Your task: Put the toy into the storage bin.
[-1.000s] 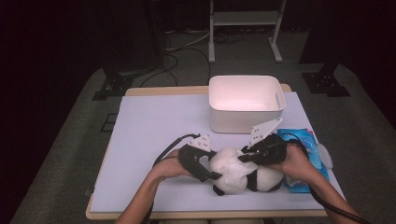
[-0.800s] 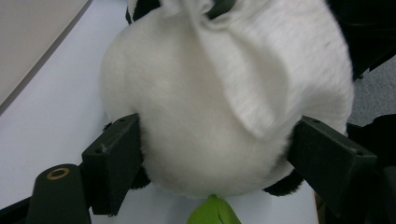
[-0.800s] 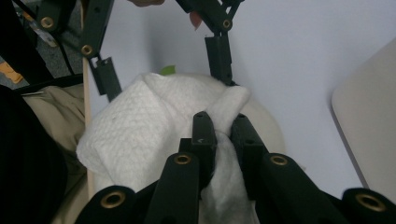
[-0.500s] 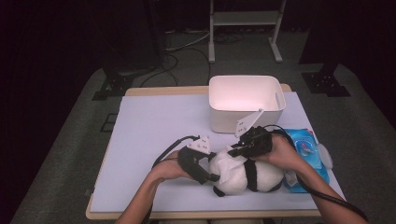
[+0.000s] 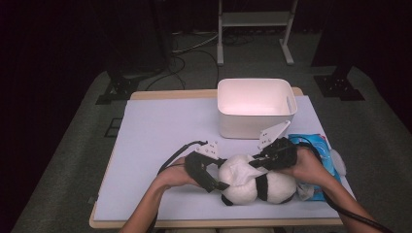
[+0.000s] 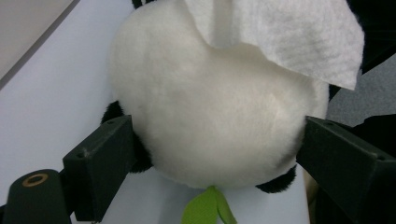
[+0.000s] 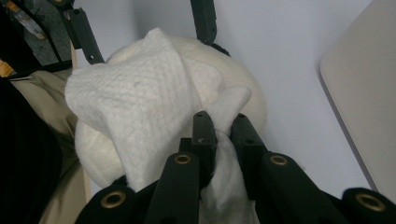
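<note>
A dark room surrounds the table (image 5: 160,131), whose pale top carries everything we handle. Starting at the left, our left gripper (image 5: 210,177) brackets the head of the panda plush toy (image 5: 257,187), which lies at the table's near edge; its fingers (image 6: 100,161) have just been opening, stand spread wide on either side of the head and, in the left gripper view, sit at the fur without clearly squeezing it. Further right, our right gripper (image 7: 219,126) pinches a white wipe (image 7: 135,107) between nearly closed fingers and lays it over the panda's head. Behind stands a white bin (image 5: 256,107); at far right lies a blue wipe packet (image 5: 316,148). We judge the wiping step is in hand; next we should steady the head and draw the wipe across the fur.
</note>
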A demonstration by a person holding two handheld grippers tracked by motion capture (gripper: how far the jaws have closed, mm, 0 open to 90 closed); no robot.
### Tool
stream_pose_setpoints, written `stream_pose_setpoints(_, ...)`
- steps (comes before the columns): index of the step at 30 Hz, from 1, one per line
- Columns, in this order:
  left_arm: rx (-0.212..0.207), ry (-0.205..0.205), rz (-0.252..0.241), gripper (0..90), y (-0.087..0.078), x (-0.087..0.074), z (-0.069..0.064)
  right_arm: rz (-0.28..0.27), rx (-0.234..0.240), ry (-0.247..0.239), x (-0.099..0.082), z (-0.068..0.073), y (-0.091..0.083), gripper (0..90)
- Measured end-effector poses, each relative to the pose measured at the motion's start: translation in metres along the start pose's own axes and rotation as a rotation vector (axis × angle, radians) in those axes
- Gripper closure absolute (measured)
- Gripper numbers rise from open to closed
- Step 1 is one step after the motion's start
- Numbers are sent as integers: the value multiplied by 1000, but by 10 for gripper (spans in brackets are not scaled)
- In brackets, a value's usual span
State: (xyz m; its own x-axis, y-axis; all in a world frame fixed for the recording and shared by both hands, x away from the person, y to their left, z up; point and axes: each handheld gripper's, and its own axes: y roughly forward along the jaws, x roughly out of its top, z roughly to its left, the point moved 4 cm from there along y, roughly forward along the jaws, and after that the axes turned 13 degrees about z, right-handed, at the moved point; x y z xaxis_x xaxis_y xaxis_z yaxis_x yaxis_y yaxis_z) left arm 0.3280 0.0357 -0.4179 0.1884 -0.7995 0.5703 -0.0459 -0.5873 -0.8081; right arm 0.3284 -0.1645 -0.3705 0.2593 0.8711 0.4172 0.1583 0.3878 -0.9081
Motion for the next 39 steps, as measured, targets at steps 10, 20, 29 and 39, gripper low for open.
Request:
stream_pose_setpoints(10, -21, 11, 6, 132, 2, 0, -3, 5, 5, -32, -3, 18, -2, 817)
stream_pose_setpoints(20, -15, 36, 10, 180, 5, -1, -7, 28, 2, -76, 18, 26, 1, 816)
stream_pose_setpoints(29, -14, 43, 11, 180, 4, -1, -6, 47, 16, -116, 44, 24, 12, 815)
stream_pose_setpoints(39, -16, 32, 6, 180, 4, -1, -5, 62, 19, -101, 40, 15, 11, 814)
